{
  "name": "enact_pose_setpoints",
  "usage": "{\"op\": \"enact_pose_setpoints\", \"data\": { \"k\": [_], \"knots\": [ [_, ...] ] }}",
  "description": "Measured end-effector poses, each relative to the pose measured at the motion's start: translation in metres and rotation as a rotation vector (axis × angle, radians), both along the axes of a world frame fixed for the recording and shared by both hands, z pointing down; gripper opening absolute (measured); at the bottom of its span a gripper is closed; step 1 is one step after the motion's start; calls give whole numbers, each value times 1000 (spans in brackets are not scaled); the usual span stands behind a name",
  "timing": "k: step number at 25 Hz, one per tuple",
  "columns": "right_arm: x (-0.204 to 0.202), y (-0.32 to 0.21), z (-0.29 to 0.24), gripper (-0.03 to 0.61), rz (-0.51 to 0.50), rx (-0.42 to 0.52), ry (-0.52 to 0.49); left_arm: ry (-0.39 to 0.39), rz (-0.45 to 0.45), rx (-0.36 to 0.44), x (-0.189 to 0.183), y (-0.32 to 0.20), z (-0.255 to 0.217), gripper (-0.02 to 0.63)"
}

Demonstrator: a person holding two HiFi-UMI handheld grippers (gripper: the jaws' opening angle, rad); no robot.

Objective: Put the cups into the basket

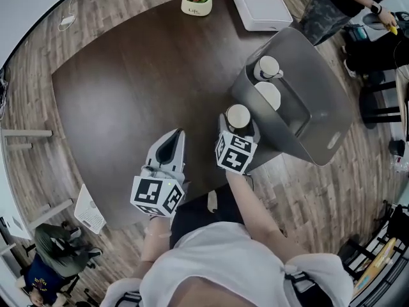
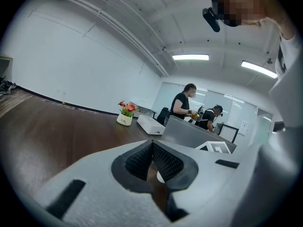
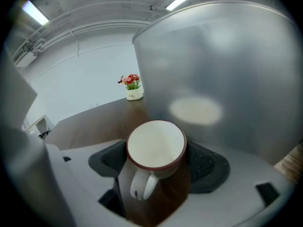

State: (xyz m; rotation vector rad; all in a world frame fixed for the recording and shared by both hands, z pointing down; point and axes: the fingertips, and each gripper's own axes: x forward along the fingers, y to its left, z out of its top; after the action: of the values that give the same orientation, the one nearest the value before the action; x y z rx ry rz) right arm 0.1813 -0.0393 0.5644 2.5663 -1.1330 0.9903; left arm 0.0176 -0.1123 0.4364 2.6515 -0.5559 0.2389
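**A:** How did your tongs stand?

**B:** My right tongs (image 3: 158,161) were spread wide, with a pad on either side of the cup (image 3: 156,143). As far as I could judge, they weren't pressing on it. My left tongs (image 2: 152,148) were closed on nothing, low over the surface (image 1: 128,94).

**A:** And the cup?

**B:** It stood upright on the surface, handle toward me, just beside the basket (image 1: 323,107) wall. Two more cups (image 1: 268,68) already sat inside.

**A:** What worried you?

**B:** The glaze looked slick, so an off-centre squeeze could have tipped the cup or let it slip. The handle lay in the gap between the arms and might have snagged. The wall was so near that a careless lift could have clipped it. Setting the cup down on the ones inside could have chipped one.
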Motion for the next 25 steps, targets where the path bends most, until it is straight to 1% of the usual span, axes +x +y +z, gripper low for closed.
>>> {"op": "enact_pose_setpoints", "data": {
  "k": [2,5,9,12,18,21,25],
  "knots": [
    [4,-3,0,364,29,-1,15,-4,6,-8,1,-2,3,9],
    [8,-7,-1,364,36,-12,21,-5,13,-19,1,-3,5,9],
    [9,-14,0,363,10,-34,9,-4,15,-30,1,-5,9,9],
    [7,-17,0,365,-30,-41,19,-1,17,-32,2,-7,9,9],
    [-9,-17,-1,367,-175,-64,39,7,22,-29,5,-7,7,9],
    [-23,-13,-5,367,-276,-56,44,9,29,-19,7,-6,5,9],
    [-47,-9,-26,367,-415,-21,20,6,32,-10,6,-7,5,9]
  ]
}}
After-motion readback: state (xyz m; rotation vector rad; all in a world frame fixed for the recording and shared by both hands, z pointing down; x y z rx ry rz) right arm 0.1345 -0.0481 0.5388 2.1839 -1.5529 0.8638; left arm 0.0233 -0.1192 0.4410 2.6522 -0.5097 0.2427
